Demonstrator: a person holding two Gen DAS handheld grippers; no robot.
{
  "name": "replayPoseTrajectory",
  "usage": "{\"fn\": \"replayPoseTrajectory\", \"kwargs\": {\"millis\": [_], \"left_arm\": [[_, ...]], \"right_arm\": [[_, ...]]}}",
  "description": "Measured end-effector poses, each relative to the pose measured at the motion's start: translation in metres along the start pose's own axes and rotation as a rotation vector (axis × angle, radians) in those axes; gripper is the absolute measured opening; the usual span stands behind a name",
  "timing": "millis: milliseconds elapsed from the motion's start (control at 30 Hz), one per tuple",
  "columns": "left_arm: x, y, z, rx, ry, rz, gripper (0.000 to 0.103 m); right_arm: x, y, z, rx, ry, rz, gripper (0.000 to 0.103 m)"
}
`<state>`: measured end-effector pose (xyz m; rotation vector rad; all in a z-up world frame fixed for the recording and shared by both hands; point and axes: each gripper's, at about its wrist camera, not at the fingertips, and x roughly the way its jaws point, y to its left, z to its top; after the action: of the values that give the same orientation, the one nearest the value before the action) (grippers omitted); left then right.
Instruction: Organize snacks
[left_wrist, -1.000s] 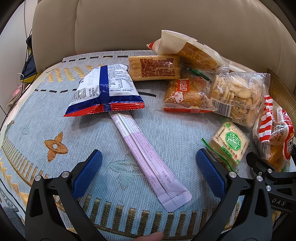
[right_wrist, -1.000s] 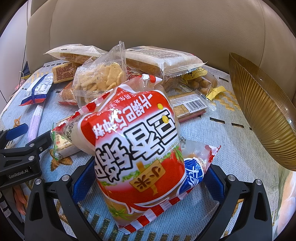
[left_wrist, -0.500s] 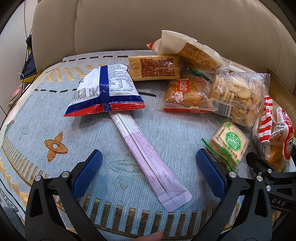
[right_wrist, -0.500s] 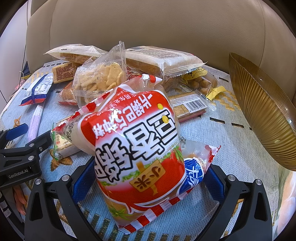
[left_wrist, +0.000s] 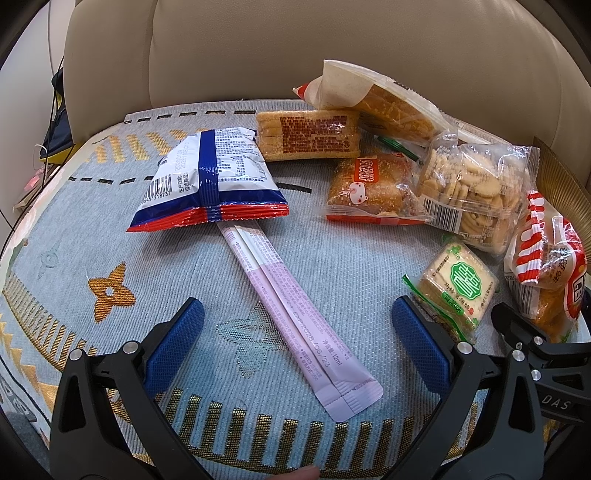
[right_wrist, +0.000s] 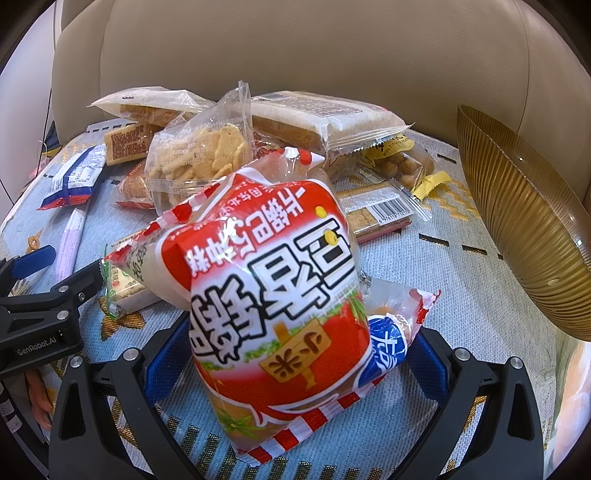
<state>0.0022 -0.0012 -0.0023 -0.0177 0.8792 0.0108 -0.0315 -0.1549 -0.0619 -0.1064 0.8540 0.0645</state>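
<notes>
A big red-and-white snack bag (right_wrist: 273, 295) lies on the pale blue woven mat (right_wrist: 461, 295), between the wide-spread blue pads of my right gripper (right_wrist: 299, 332), which is open. My left gripper (left_wrist: 297, 308) is open too, low over the mat. A long lilac stick sachet (left_wrist: 295, 317) runs between its fingers. Beyond it lie a blue-white-red packet (left_wrist: 210, 177), an orange wafer pack (left_wrist: 310, 134), a bread pack (left_wrist: 369, 184), a clear cookie bag (left_wrist: 469, 188) and a small green-label biscuit pack (left_wrist: 458, 284) by the right finger.
A gold ribbed glass bowl (right_wrist: 517, 221) stands on the mat at the right. More packs are heaped at the back against the beige sofa backrest (right_wrist: 295, 48), among them a long cake pack (right_wrist: 317, 118) and a bag of round nuts (right_wrist: 402, 166). The mat's left half holds little.
</notes>
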Motion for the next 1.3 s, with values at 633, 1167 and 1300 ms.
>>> {"fn": "replayPoseTrajectory", "kwargs": {"millis": [633,1167,1300], "left_arm": [[-0.006,0.012,0.005,0.09,0.073,-0.103,0.1],[-0.017,-0.032,0.008,0.275,0.071,-0.247,0.1],[-0.004,-0.044,0.019,0.327,0.089,-0.222,0.1]], "right_arm": [[0.003,-0.022,0.036,-0.007,0.3,0.072,0.098],[0.004,-0.043,0.099,-0.031,0.319,0.002,0.098],[0.005,-0.048,0.11,-0.029,0.32,0.017,0.098]]}}
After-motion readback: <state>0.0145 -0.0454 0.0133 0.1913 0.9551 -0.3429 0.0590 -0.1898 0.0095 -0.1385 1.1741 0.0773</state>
